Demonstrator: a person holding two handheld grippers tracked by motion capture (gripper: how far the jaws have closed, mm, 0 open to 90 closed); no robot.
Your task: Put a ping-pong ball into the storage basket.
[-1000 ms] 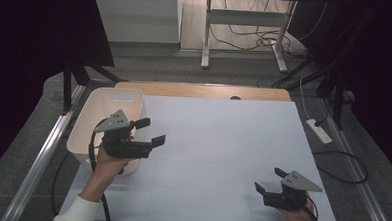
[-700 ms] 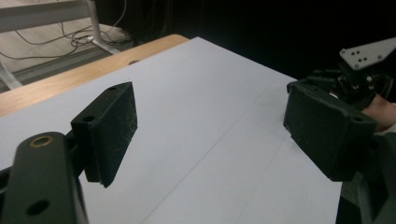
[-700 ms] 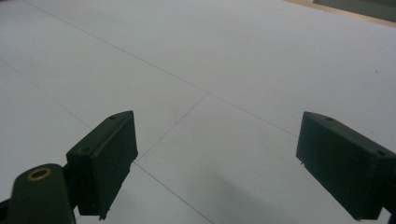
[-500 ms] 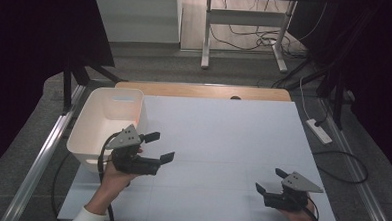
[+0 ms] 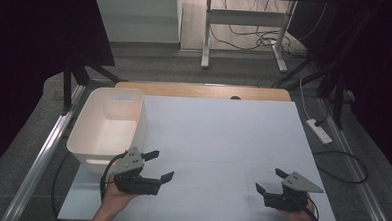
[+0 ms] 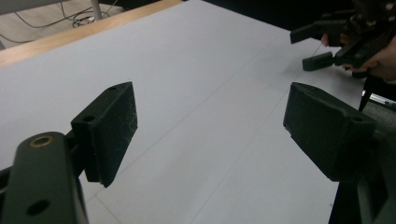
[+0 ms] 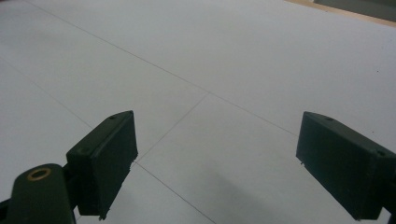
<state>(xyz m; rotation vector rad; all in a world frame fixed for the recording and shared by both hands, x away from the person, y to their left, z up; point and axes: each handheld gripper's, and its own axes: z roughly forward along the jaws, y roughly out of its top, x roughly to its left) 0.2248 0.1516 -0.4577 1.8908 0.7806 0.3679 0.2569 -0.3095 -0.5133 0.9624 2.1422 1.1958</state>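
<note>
Having been drawn down from the white plastic bin [image 5: 108, 129], the left gripper [image 5: 156, 165] is held low over the pale surface [image 5: 222, 141], fingers [image 6: 106, 128] parted and empty; the right gripper [image 5: 270, 181], likewise spread, is kept still.

The left gripper [image 5: 156, 166] is being held low with its jaws spread wide, nothing between them. The right gripper [image 5: 270, 181] is being held likewise, jaws parted and empty.
</note>
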